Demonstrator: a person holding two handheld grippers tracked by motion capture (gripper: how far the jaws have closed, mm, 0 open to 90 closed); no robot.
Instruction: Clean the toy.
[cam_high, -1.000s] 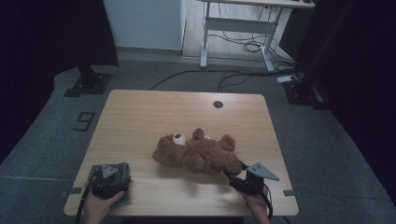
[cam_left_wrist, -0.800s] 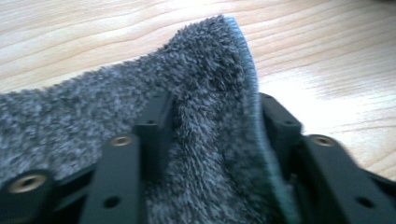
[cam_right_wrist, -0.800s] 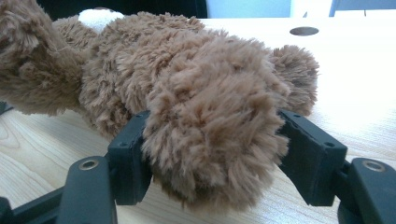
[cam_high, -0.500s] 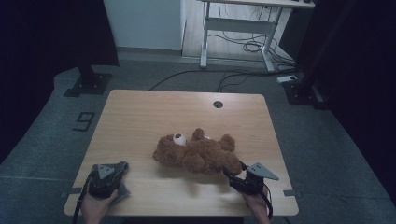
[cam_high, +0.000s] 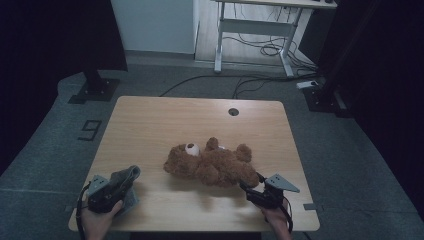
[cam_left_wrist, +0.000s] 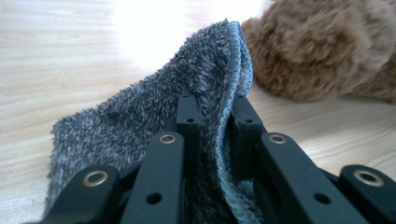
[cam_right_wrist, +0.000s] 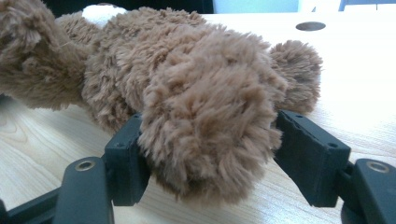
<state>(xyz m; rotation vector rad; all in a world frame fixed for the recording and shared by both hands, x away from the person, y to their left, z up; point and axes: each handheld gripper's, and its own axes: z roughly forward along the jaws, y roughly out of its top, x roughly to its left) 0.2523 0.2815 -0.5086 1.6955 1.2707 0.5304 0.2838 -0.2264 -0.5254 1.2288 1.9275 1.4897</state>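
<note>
Crosswise, the teddy bear (cam_high: 212, 165) lies head left; right jaws clasp its leg; left jaws just pinched the grey cloth (cam_high: 125, 177).

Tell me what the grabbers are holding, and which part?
The left gripper has just closed on the grey cloth, pinching a fold of it. The right gripper holds the teddy by a foot.

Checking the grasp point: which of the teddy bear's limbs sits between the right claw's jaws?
The teddy bear's leg nearest the table's front edge, its foot between the right claw's jaws; the other limbs lie farther back, clear of the claw.
</note>
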